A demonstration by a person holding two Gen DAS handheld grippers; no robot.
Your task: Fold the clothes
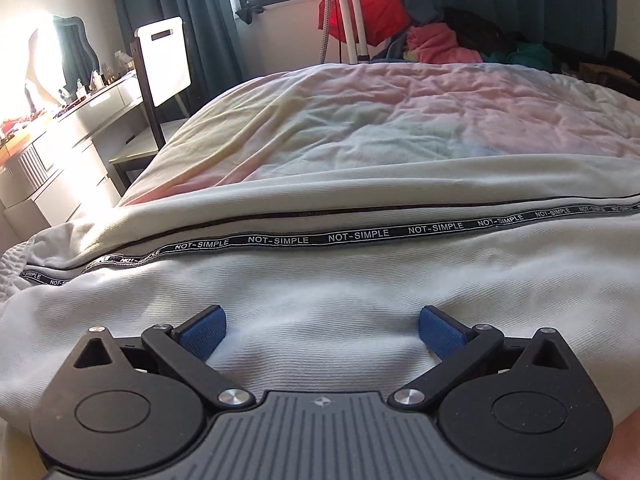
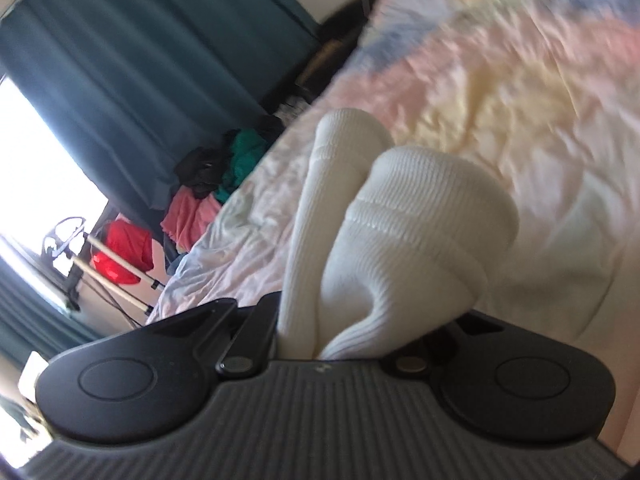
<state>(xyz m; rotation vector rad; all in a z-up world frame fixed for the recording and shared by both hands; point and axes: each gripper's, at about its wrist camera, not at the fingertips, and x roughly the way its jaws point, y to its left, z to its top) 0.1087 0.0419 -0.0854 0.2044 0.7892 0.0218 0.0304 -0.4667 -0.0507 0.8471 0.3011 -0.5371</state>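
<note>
On bed's near edge: left gripper (image 1: 322, 330) released, pinning white garment (image 1: 320, 280) flat | right gripper (image 2: 320, 344) clenched on ribbed cuff (image 2: 400, 240), lifting for fold.

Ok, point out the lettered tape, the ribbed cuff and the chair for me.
lettered tape (image 1: 358, 235), left wrist view, on the printed words mid-strip
ribbed cuff (image 2: 420, 216), right wrist view, on its bunched ribbing
chair (image 1: 166, 64), left wrist view, on its white backrest

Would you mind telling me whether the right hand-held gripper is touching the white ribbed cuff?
Touching. The right wrist view shows the right hand-held gripper shut on the white ribbed cuff, whose fabric bunches out from between its closed jaws.
</note>
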